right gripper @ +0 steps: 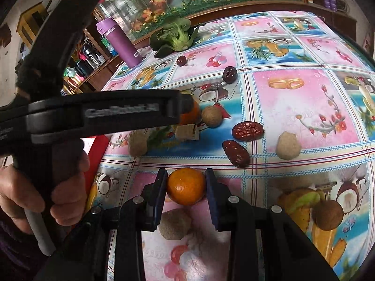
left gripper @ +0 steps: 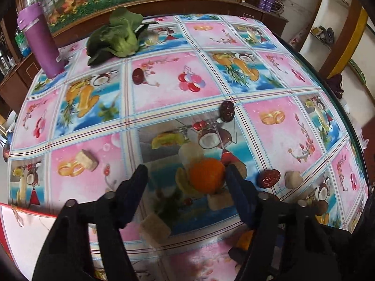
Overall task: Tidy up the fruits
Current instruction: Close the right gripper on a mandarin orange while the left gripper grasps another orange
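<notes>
**While both oranges sit between fingers, a slip is the main risk**

Because the table (left gripper: 281, 121) is covered in a glossy printed cloth, any round fruit that is knocked loose could be sent rolling toward its edge. A white, red-edged thing (left gripper: 21, 229) is cut off at the left border, so it cannot be told whether it is a tray or where the fruit is meant to go.

The left gripper (left gripper: 186, 175) is spread wide around the far orange (left gripper: 206, 175), which lies on the table. Only the right-hand finger is seen against the fruit, and the other finger is well apart from it. If the jaws are closed off-centre, the orange could be shoved sideways into the walnut (right gripper: 212, 116) just beside it. From the right wrist this orange is mostly covered by the left tool.

The right gripper (right gripper: 185, 180) is judged to be clamped on the near orange (right gripper: 186, 186), with the fruit caught only at the fingertips. It could be squeezed out forward toward the dates (right gripper: 247, 131). Whether it is lifted off the cloth cannot be made out.
</notes>
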Demonstrator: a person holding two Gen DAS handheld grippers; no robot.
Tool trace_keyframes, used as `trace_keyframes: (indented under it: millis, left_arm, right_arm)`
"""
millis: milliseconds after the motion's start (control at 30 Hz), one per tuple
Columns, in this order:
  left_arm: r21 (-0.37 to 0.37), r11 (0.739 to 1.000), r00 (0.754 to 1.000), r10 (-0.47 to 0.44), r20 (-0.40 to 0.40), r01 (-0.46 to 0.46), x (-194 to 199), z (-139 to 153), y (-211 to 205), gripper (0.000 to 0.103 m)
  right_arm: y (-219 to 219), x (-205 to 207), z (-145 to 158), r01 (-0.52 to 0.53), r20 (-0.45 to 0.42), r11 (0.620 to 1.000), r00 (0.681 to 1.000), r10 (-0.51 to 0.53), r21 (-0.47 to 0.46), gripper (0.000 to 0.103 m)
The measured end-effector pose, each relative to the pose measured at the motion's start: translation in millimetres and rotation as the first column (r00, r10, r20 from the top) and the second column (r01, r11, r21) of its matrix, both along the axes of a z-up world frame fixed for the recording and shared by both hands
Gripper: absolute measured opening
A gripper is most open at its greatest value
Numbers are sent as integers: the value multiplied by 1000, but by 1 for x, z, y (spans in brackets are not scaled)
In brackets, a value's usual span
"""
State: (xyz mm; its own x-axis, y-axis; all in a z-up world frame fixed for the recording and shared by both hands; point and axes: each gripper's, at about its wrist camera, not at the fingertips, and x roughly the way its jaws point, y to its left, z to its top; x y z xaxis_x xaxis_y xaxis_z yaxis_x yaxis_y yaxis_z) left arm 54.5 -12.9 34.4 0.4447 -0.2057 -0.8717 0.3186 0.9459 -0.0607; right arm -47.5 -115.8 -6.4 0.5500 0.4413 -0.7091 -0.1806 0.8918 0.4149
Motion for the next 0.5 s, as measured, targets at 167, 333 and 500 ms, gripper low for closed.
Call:
trace_keyframes:
  millis: [167,333,500]
  left_arm:
    - [-31,999,999,-29,-19,29,2,-5,-9,58]
    - [-73,997,999,-41,-26,39,5,-7,-10,49]
    - [-107,993,998,-54,-26,50,2,-7,-13,36]
  right_arm:
    - [-2,0,-1,3,-5,1000,1000,-3,4,32]
    - [-3,2,-1,3,-4,1000,1000,-3,4,32]
    - [-3,2,-1,5,-7,1000,1000,-5,9,32]
